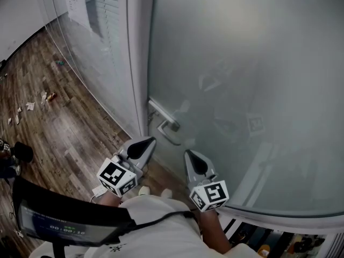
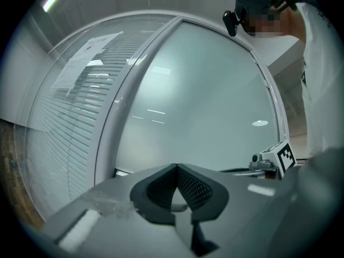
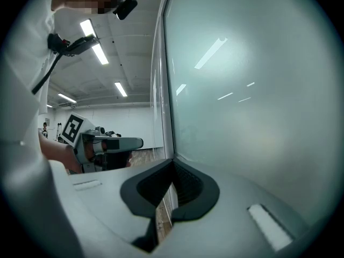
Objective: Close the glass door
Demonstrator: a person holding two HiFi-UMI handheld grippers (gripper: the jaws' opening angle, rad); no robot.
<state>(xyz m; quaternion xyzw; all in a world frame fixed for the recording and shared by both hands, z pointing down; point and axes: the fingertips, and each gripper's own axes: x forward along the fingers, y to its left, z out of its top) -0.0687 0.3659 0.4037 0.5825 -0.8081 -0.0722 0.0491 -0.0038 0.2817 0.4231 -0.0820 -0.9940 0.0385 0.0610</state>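
Observation:
The frosted glass door (image 1: pixel 242 90) fills the right of the head view, its left edge next to a white frame post (image 1: pixel 138 63). A metal lever handle (image 1: pixel 167 133) sits on the door near that edge. My left gripper (image 1: pixel 149 140) is shut and empty, its tip just below and left of the handle. My right gripper (image 1: pixel 190 153) is also shut and empty, a little right of the handle and close to the glass. Neither touches the handle. The left gripper (image 2: pixel 175 166) faces the door (image 2: pixel 204 101). The right gripper (image 3: pixel 172 161) points along the door's edge (image 3: pixel 164 90).
A glass partition with blinds (image 1: pixel 94 26) runs to the left of the post. The wooden floor (image 1: pixel 64 122) carries scraps of litter (image 1: pixel 45 97). A dark screen (image 1: pixel 59 222) sits at the lower left by my body.

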